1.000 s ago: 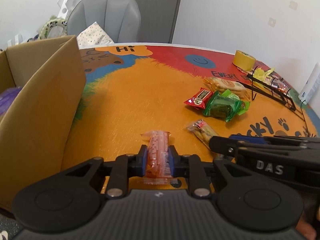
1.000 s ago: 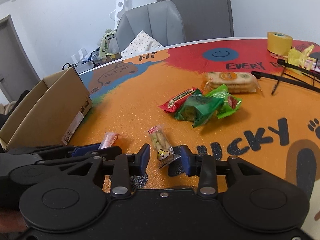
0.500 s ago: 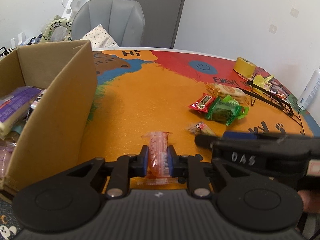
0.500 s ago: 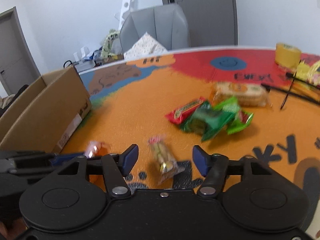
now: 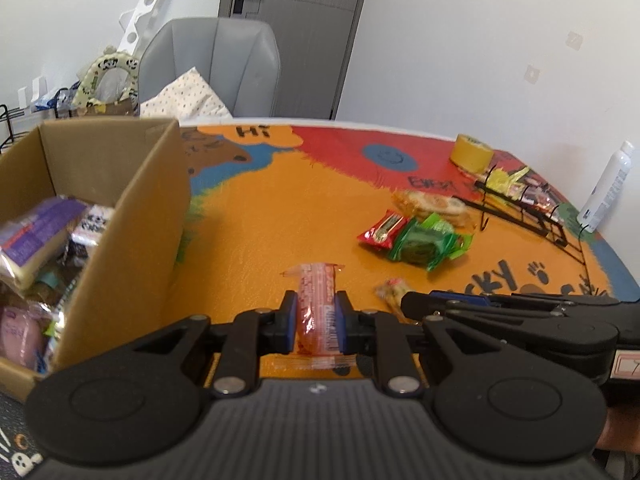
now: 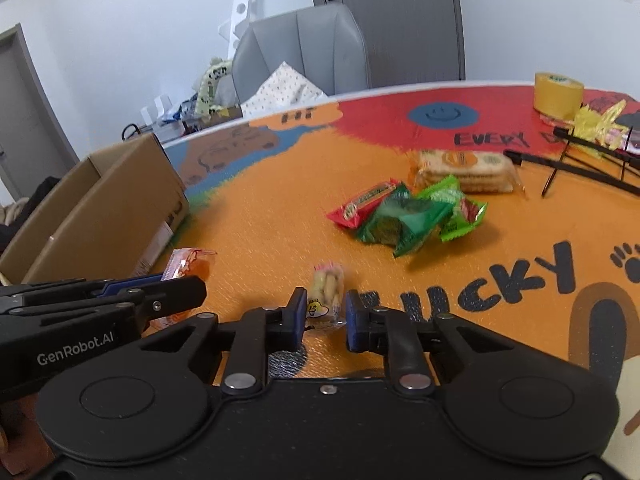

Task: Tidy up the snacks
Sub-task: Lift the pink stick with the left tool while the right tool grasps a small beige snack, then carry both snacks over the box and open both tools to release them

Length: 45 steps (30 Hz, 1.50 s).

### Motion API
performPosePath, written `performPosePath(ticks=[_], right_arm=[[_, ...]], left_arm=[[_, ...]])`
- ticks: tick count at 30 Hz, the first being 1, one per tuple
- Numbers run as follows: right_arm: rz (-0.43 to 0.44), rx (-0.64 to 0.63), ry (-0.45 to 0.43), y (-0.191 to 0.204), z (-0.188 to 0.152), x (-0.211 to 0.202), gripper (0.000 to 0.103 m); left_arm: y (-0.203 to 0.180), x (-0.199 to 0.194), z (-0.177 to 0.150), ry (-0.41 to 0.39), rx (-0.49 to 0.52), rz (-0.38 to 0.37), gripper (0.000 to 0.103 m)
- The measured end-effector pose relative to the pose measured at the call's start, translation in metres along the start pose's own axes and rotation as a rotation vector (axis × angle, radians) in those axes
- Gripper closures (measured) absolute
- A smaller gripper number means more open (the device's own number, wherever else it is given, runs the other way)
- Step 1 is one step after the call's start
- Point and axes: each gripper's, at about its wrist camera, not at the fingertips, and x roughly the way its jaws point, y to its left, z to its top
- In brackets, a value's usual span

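Note:
My left gripper (image 5: pixel 316 312) is shut on a pink-orange snack packet (image 5: pixel 316 300) and holds it just above the orange table. To its left stands an open cardboard box (image 5: pixel 132 216) with several wrapped snacks inside. My right gripper (image 6: pixel 324 312) is closing its jaws on a small biscuit packet (image 6: pixel 328 292) with a yellow cartoon label, and the blue pads touch both its sides. In the right wrist view the left gripper's fingers (image 6: pixel 160 292) and the pink packet (image 6: pixel 188 266) show at the left, in front of the box (image 6: pixel 100 216).
A red packet (image 5: pixel 382 230), green packets (image 5: pixel 424 244) and a cracker pack (image 5: pixel 432 206) lie mid-table. A yellow tape roll (image 5: pixel 472 153), a black wire rack (image 5: pixel 528 208) and a white bottle (image 5: pixel 606 188) sit far right. A grey chair (image 5: pixel 216 64) stands behind the table.
My left gripper has risen with the pink packet, bringing the box's inside into view. The right jaws spread wider, then closed in around the biscuit packet.

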Motion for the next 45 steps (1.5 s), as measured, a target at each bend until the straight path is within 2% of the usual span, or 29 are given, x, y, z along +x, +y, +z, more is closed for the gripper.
performPosePath(ticks=[16, 26, 41, 45], right_arm=[[0.059, -0.006, -0.108, 0.038, 0.027, -0.038, 0.09], [0.088, -0.04, -0.141, 0.068, 0.037, -0.045, 0.09], [0.128, -0.085, -0.162, 0.109, 0.05, -0.048, 0.09], [0.131, -0.092, -0.169, 0.117, 0.055, -0.049, 0.09]], left_arm=[[0.023, -0.062, 0.025, -0.117, -0.028, 0.015, 0.085], [0.05, -0.09, 0.034, -0.156, -0.048, 0.043, 0.085], [0.107, -0.101, 0.034, -0.134, -0.117, 0.13, 0.085], [0.107, -0.103, 0.033, -0.147, -0.077, 0.221, 0.077]])
